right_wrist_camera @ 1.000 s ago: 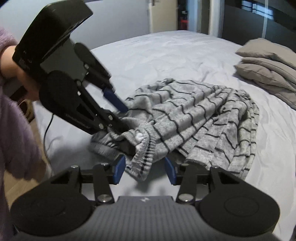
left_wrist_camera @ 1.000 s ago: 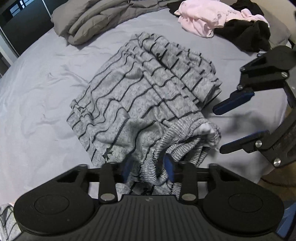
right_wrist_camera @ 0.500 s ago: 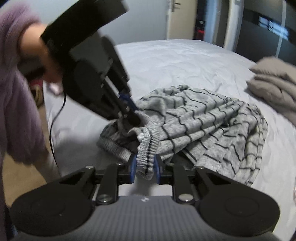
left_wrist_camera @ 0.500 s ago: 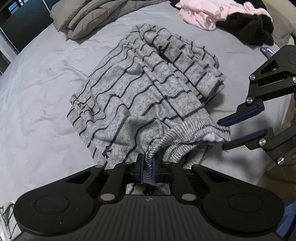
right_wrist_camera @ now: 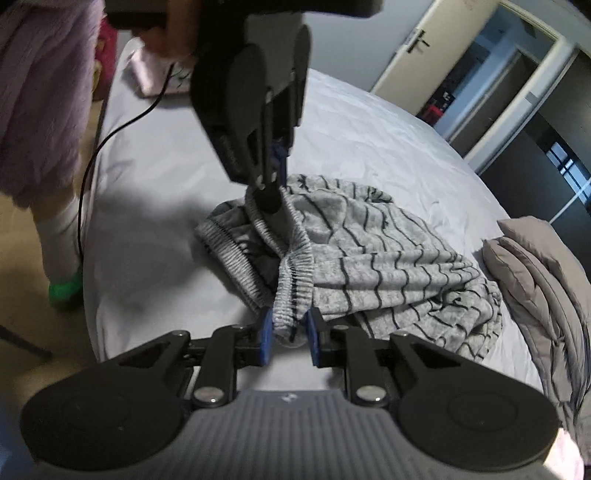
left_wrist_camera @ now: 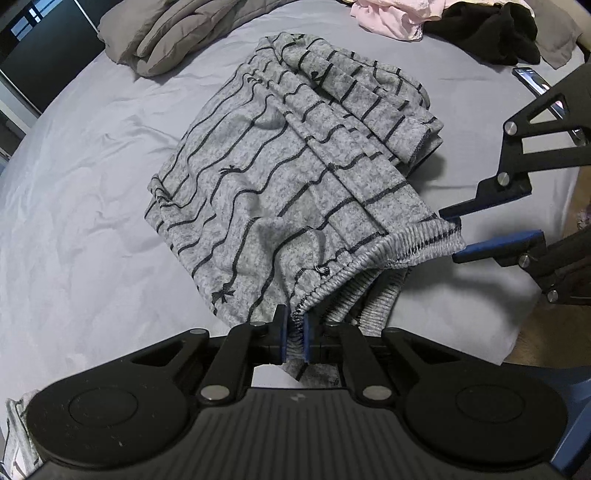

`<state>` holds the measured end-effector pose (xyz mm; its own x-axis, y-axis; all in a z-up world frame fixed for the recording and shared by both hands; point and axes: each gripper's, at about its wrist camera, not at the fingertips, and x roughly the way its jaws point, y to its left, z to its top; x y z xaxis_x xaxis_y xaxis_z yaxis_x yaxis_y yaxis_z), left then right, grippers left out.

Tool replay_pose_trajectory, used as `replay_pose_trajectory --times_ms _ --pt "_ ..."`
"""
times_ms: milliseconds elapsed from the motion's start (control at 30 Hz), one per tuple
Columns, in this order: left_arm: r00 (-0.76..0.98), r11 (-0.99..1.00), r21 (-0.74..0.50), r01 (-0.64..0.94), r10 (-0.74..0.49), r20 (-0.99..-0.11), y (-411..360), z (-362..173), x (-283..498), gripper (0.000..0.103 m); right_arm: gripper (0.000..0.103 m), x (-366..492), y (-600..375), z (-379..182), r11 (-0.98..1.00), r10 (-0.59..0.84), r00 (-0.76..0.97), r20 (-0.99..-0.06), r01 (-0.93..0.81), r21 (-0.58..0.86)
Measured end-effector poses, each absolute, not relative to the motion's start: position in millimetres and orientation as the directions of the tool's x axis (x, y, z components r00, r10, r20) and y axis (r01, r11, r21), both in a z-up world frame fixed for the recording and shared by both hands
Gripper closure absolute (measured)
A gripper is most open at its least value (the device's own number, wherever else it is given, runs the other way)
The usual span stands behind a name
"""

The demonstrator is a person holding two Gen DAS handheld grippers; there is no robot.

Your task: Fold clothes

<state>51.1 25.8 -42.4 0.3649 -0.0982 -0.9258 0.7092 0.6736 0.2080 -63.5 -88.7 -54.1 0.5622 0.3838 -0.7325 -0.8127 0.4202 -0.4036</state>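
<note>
A grey striped garment (left_wrist_camera: 295,177) is lying crumpled across the middle of a bed sheet (left_wrist_camera: 81,206), its ribbed waistband (left_wrist_camera: 373,258) being lifted off the sheet near the mattress edge, beyond which bare floor (right_wrist_camera: 33,258) is showing. Wide stretches of sheet are lying open to the left of the garment in the left wrist view; a folded grey duvet (left_wrist_camera: 173,33) is sitting at the far corner, and a pink garment (left_wrist_camera: 391,14) and a black garment (left_wrist_camera: 491,33) are lying well apart from the striped one along the far edge, with a phone (left_wrist_camera: 535,79) near them. The left gripper (left_wrist_camera: 294,334) is pinching one end of the waistband, its blue pads nearly together with only a thin fold of rib between them. The right gripper (right_wrist_camera: 289,334) is clamping the other end, its pads standing narrowly apart around a thicker bunch of rib. The waistband is stretching between the two tools. A cable (right_wrist_camera: 110,125) is trailing over the mattress edge. A person's purple sleeve (right_wrist_camera: 40,92) is being cut off by the frame, and the hand behind the left tool is blurred.
</note>
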Motion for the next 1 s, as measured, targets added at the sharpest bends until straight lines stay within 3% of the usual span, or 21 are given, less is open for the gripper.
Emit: replay_pose_trajectory --times_ms 367,533,600,933,1000 --pt "0.370 0.708 0.196 0.678 -0.098 -0.924 39 -44 59 0.097 0.082 -62 -94 -60 0.427 0.383 0.507 -0.772 -0.838 -0.339" --pt "0.387 0.690 0.218 0.690 -0.097 -0.917 38 -42 54 0.097 0.070 -51 -106 -43 0.545 0.435 0.535 -0.724 -0.797 -0.262" --pt "0.390 0.689 0.221 0.690 -0.097 -0.916 38 -42 53 0.097 0.069 -44 -108 -37 0.581 0.451 0.548 -0.705 -0.780 -0.235" --pt "0.392 0.701 0.212 0.681 -0.105 -0.914 41 -39 53 0.097 0.071 -30 -95 -52 0.558 0.441 0.510 -0.739 -0.800 -0.219" --pt "0.393 0.703 0.211 0.679 -0.105 -0.914 41 -38 53 0.097 0.084 -29 -93 -53 0.553 0.443 0.493 -0.749 -0.808 -0.204"
